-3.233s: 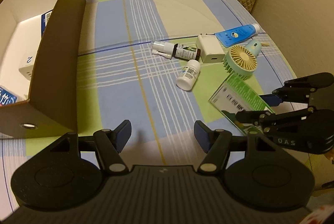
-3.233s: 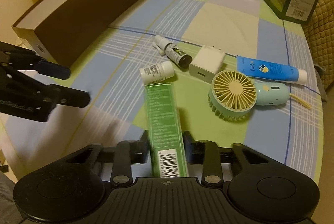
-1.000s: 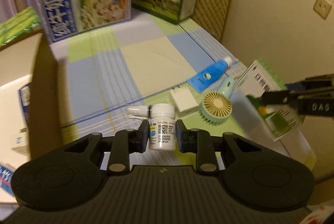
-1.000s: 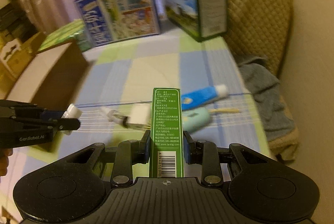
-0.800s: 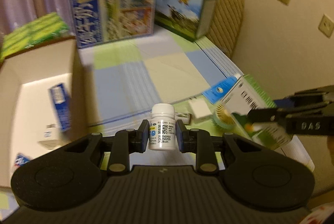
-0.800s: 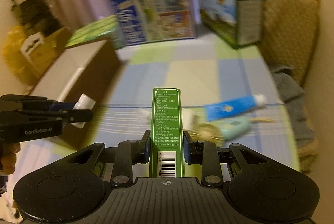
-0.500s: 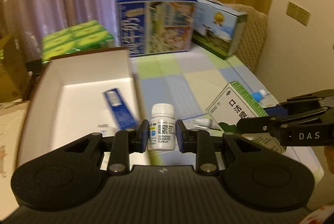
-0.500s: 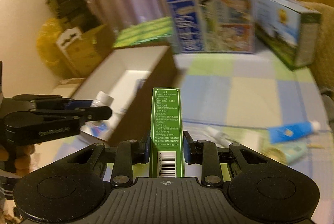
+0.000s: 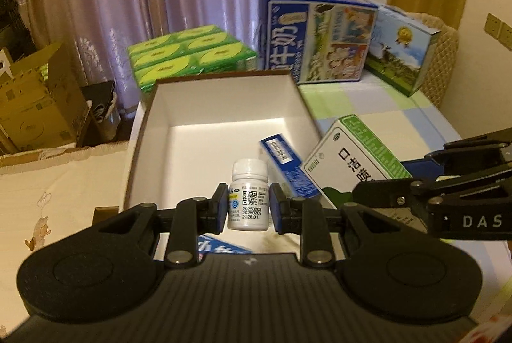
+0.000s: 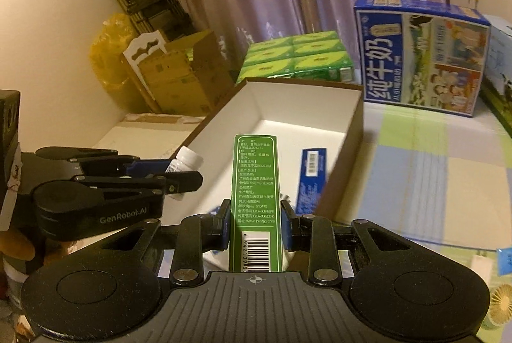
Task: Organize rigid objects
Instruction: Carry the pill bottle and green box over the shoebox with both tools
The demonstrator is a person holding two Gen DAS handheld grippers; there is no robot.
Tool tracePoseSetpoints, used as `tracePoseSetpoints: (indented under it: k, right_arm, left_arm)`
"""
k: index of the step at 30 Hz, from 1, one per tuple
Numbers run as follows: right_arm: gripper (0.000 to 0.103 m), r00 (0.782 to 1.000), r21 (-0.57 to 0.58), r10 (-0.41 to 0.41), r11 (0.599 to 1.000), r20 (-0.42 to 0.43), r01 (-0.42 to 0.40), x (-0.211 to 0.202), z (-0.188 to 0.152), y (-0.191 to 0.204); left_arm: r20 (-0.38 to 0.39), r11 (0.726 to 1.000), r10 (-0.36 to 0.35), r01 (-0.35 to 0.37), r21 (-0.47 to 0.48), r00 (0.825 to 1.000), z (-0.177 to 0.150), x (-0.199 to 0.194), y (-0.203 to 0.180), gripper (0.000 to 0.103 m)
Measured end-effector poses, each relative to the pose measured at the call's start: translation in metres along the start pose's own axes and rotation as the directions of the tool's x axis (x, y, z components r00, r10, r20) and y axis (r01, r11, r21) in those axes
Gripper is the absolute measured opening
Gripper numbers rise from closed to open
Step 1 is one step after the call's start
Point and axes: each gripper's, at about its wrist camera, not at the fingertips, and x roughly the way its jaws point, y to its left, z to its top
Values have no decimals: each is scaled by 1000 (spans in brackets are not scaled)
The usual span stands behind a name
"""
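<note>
My left gripper (image 9: 249,211) is shut on a small white pill bottle (image 9: 248,199) and holds it upright above the near end of the open cardboard box (image 9: 224,106). My right gripper (image 10: 255,226) is shut on a tall green carton (image 10: 256,192), also over the box's near end. In the left wrist view that carton (image 9: 355,160) shows its white face at the right, in the black right gripper (image 9: 377,187). The right wrist view has the left gripper (image 10: 188,171) and its bottle (image 10: 186,162) at the left. A blue carton (image 9: 283,167) leans inside the box.
Behind the box stand a green multipack (image 9: 188,55), a large blue milk carton (image 9: 316,35) and a second printed carton (image 9: 403,48). Brown cardboard boxes (image 10: 179,74) and a yellow bag (image 10: 105,61) sit at the far left. A fan (image 10: 500,301) lies on the checked cloth (image 10: 432,170).
Both grippers swung left from the loose items on the cloth to above the open box, each carrying its object. The box's inside has come into view.
</note>
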Motion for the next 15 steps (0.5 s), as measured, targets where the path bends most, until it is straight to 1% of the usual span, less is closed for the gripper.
tracePoseSetpoints:
  k: [4, 9, 15]
  right_arm:
    - [27, 999, 26, -20, 999, -30, 21, 33, 7, 8]
    - [27, 996, 53, -53, 997, -69, 57, 73, 16, 7]
    - [27, 990, 60, -106, 992, -95, 112, 109, 28, 2]
  left_arm:
    - [-46, 1000, 5, -5, -6, 999, 0, 23, 22, 23]
    - [-100, 999, -12, 8, -34, 995, 2, 53, 46, 23]
    - [-141, 999, -28, 23, -34, 990, 9, 85, 60, 23]
